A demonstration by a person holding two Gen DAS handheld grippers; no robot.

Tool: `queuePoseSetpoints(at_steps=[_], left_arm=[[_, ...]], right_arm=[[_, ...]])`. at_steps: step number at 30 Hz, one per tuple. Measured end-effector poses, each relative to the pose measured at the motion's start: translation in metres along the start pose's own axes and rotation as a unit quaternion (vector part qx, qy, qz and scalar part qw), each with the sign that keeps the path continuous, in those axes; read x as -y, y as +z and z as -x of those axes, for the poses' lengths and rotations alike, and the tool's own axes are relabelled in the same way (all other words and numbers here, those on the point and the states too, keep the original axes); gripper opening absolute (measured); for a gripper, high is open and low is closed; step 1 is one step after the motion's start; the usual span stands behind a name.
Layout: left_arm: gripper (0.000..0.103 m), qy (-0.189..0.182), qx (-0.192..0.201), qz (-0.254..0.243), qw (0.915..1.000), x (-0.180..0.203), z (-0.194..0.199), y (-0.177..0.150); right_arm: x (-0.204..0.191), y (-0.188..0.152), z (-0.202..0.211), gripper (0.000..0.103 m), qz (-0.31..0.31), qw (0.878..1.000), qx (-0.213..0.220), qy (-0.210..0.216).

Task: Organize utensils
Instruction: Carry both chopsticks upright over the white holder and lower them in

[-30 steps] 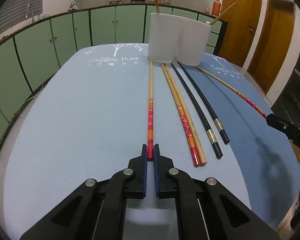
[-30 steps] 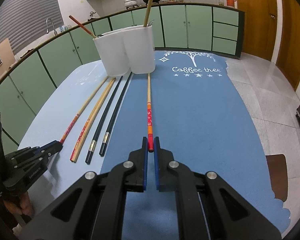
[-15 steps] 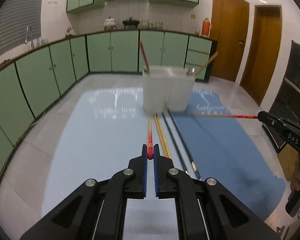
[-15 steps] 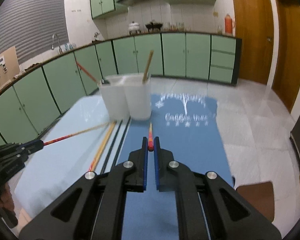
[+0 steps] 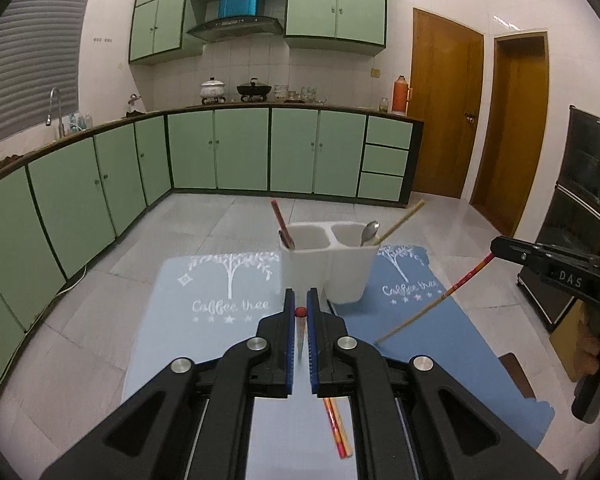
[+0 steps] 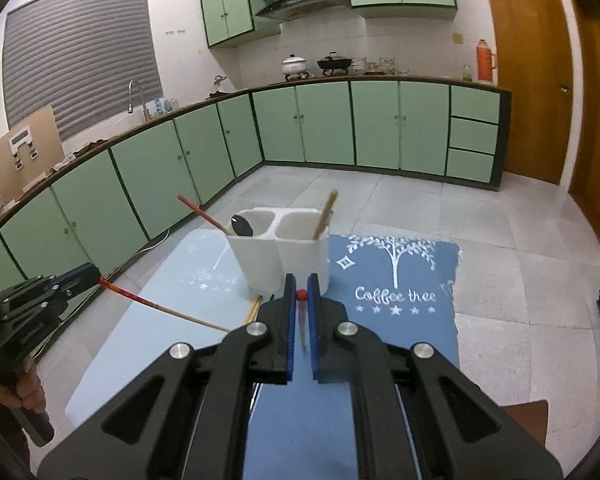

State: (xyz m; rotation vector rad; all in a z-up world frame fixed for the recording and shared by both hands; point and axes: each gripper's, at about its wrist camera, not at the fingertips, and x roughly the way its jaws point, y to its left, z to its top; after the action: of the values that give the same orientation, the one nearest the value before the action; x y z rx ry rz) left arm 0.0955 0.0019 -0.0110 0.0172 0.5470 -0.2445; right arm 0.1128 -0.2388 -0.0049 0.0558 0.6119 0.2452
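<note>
Chopsticks are in both grippers. The left gripper, at lower centre of its own view, is clenched on the red end of one chopstick, seen end-on there as a red dot; in the right wrist view this stick slants from the gripper at the left edge down toward frame centre, off the mat. The right gripper is likewise clamped on the red end of a second chopstick, which in the left wrist view runs from the gripper at the right edge down-left, its pale tip above the dark blue mat. A white two-compartment holder stands at mid-frame where the light blue mat and the dark one meet, holding a spoon and sticks. Two more chopsticks lie on the mat at the bottom of the left wrist view.
</note>
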Motion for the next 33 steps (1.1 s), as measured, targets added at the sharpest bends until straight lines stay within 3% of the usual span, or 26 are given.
queuePoseSetpoints(at_steps=[14, 21, 26, 33], left_arm=[[0.006, -0.022, 0.036, -0.011, 0.9990, 0.006, 0.008, 0.041], [0.006, -0.042, 0.067, -0.013, 0.9968, 0.009, 0.017, 0.073], [0.006, -0.040, 0.108, -0.029, 0.9929, 0.017, 0.020, 0.109], [0.006, -0.019, 0.162, -0.048, 0.9854, 0.029, 0.005, 0.156]], right_arm=[[-0.010, 0.051, 0.013, 0.005, 0.023, 0.999, 0.007, 0.048], [-0.009, 0.089, 0.032, 0.005, 0.020, 0.996, 0.039, 0.080], [-0.016, 0.128, 0.044, 0.005, 0.044, 0.994, 0.082, 0.064], [-0.010, 0.166, 0.022, 0.005, 0.058, 0.993, 0.101, 0.034]])
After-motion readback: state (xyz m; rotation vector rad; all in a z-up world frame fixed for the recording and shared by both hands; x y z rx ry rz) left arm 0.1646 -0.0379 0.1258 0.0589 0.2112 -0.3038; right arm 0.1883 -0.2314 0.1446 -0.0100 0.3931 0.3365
